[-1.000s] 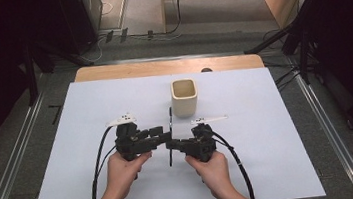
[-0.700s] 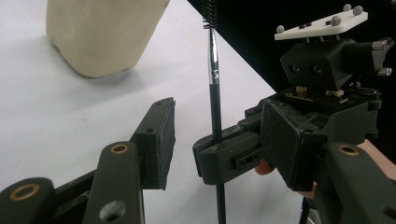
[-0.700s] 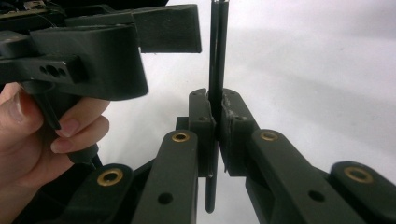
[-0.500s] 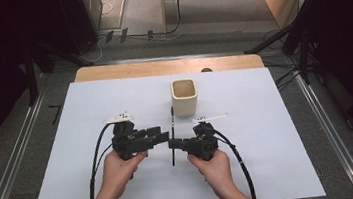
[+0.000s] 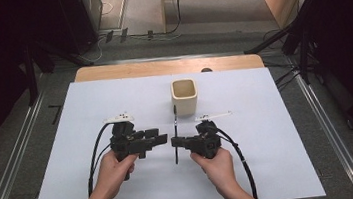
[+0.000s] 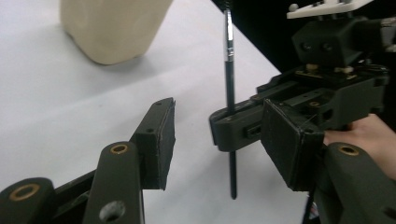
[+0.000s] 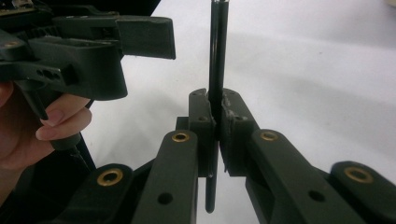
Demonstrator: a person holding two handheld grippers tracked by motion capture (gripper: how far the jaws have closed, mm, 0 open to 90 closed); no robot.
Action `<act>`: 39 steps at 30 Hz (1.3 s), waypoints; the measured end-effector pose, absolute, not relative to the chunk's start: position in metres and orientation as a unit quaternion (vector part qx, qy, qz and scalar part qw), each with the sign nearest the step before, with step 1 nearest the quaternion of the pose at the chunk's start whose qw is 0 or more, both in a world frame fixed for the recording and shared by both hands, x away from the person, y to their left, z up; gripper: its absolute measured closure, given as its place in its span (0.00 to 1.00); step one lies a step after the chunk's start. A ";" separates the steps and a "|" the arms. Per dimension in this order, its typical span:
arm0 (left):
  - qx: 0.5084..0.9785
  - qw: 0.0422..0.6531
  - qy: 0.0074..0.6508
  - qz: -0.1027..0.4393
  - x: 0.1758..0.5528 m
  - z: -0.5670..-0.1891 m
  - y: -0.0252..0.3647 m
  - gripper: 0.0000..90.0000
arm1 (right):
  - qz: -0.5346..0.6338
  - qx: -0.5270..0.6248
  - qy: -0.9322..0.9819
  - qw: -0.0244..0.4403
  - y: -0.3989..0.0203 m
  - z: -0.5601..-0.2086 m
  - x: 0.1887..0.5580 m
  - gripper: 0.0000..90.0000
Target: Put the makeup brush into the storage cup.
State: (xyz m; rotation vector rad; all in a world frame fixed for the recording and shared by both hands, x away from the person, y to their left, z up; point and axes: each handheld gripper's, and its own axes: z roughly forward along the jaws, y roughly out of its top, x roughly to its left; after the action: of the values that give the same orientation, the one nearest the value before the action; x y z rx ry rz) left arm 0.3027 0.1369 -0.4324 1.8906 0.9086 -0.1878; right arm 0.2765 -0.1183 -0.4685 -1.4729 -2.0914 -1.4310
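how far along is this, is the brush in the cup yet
Not yet. Done: the right gripper is shut on the thin black brush, holding it off the table. In hand: the left gripper faces it with open jaws, close to the brush but not touching. Left: probably carrying the brush to the cream cup, which looks empty.

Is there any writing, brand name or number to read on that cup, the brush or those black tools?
No readable text anywhere.
Cup: plain cream, no print.
Brush: black handle and silver ferrule, no lettering visible.
Left gripper and right gripper: black parts with brass pins and screw holes, no labels.
White sheet: blank.
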 end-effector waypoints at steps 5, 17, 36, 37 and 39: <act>0.790 0.487 0.364 -0.079 0.302 -0.432 0.139 0.50 | -0.484 -0.499 -0.712 0.103 -0.121 -0.469 0.277 0.95; 0.818 0.459 0.329 -0.110 0.301 -0.436 0.141 0.19 | -0.482 -0.497 -0.715 0.101 -0.125 -0.465 0.279 0.95; 0.850 0.438 0.288 -0.053 0.291 -0.439 0.155 0.19 | -0.483 -0.487 -0.721 0.098 -0.134 -0.461 0.282 0.95; 0.851 0.436 0.288 -0.049 0.291 -0.440 0.155 0.19 | -0.483 -0.487 -0.721 0.098 -0.135 -0.460 0.282 0.95; 0.853 0.433 0.286 -0.049 0.290 -0.440 0.157 0.19 | -0.484 -0.486 -0.722 0.099 -0.136 -0.460 0.283 0.95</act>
State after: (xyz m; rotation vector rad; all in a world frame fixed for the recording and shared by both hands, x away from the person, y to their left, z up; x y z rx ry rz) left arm 0.2897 0.1569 -0.4403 2.1256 0.7123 -0.1220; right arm 0.2833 -0.1362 -0.4602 -1.4364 -2.1346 -1.4311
